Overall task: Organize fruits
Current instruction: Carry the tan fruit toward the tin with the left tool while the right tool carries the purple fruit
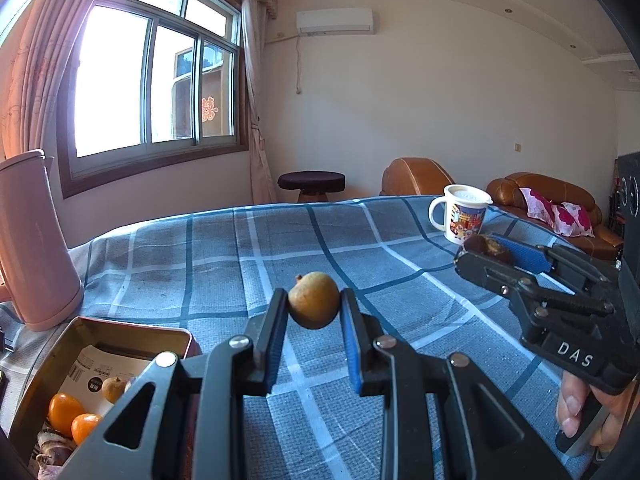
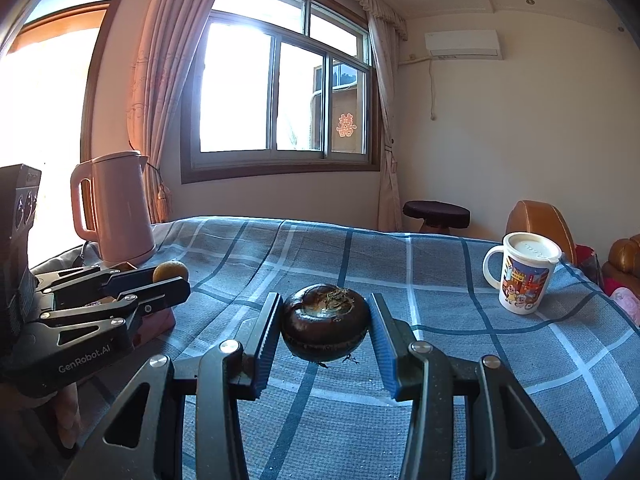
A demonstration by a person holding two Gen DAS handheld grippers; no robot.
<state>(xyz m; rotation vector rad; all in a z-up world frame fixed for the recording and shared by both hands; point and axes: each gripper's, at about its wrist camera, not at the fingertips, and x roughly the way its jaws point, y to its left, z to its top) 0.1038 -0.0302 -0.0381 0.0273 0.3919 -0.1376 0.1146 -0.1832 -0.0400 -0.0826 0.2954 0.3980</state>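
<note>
Your left tool (image 1: 314, 304) clamps a small tan longan (image 1: 313, 300) above the checked bench (image 1: 224, 248); your right tool (image 2: 324, 326) clamps a dark, glossy round fruit (image 2: 325, 322). The open tin (image 1: 52, 364) at lower left holds oranges (image 1: 74, 420). A pink kettle (image 2: 116, 208) and lidded mug (image 2: 524, 276) stand well aside.

Black tongs (image 1: 314, 312) with blue ribbed pads, silver rivets, white lettering.

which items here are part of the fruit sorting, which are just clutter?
Job: longan in left gripper; dark round fruit in right gripper; tin holding oranges.
Clutter: kettle, mug, stool.
</note>
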